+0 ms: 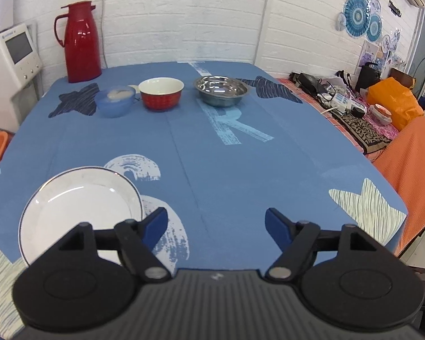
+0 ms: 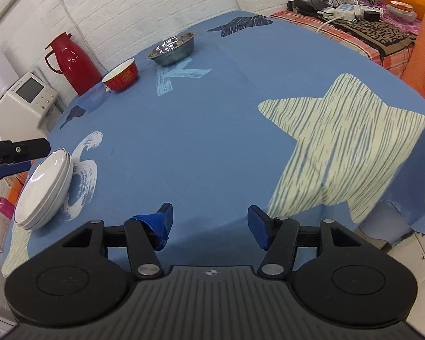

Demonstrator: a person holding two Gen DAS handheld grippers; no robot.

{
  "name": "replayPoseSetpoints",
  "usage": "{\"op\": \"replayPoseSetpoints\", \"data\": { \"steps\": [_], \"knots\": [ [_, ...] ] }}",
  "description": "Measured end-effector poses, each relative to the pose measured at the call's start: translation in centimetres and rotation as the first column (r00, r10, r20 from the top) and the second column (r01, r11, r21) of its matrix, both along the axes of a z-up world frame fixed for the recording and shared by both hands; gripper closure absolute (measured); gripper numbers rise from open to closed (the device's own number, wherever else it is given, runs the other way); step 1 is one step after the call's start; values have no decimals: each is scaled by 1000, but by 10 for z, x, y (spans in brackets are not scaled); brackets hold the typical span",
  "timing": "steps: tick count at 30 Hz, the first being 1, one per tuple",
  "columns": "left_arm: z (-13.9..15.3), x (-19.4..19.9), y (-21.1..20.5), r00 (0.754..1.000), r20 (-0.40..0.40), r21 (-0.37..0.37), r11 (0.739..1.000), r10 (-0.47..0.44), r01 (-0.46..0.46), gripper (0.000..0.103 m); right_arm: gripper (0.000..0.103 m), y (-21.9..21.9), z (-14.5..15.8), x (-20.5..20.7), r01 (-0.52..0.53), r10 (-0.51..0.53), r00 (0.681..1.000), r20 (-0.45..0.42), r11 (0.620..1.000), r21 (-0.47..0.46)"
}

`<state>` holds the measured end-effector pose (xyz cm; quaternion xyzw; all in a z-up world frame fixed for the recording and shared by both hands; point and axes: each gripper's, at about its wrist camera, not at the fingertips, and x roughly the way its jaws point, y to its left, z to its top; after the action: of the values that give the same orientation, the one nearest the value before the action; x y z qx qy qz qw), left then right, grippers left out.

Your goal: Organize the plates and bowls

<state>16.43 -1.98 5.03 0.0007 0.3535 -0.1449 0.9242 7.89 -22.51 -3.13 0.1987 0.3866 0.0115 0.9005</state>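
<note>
While both grippers hover above the near edge of the counter, neither carries anything: the left gripper has its jaws spread wide over bare blue cloth, and the right gripper likewise stands wide and empty. A stack of white plates lies at the near left corner, just left of the left gripper, whose left jaw sits at the stack's rim; from the right wrist view the same stack lies well off to the left, so the left hand is clearly the nearer. Across the far side stand three bowls in a row from left to right: a blue bowl, a red bowl and, apart from these, a steel bowl, with a red flask at the far left corner. Judged from this layout, the plates appear gathered and the bowls remain unstacked, calling for a forward reach.
</note>
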Motion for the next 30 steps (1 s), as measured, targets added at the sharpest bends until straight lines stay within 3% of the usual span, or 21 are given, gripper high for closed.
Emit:
{"op": "replayPoseSetpoints", "data": {
  "steps": [7, 13, 18, 20, 24, 26, 30],
  "knots": [
    [12, 13, -20, 998, -3, 18, 998, -57, 57, 19, 58, -9, 13, 9, -21, 22, 998, 53, 1000, -12],
    [25, 78, -27, 996, -63, -37, 998, -56, 54, 19, 58, -16, 34, 66, -70, 76, 992, 103, 996, -59],
    [17, 160, -30, 991, -130, -89, 995, 30, -42, 19, 58, -24, 60, 134, -76, 106, 974, 199, 985, -153],
    [11, 196, -29, 981, -174, -119, 987, 84, -105, 19, 58, -25, 67, 169, -100, 152, 964, 217, 967, -234],
    [-7, 255, -34, 957, -225, -135, 967, 181, -215, 19, 58, -31, 72, 245, -116, 174, 970, 170, 945, -305],
    [-18, 278, -36, 940, -262, -155, 952, 219, -265, 19, 58, -34, 72, 281, -122, 173, 974, 146, 945, -303],
    [-35, 315, -34, 897, -332, -232, 896, 293, -378, 19, 58, -29, 66, 343, -150, 192, 976, 97, 929, -337]
  ]
}}
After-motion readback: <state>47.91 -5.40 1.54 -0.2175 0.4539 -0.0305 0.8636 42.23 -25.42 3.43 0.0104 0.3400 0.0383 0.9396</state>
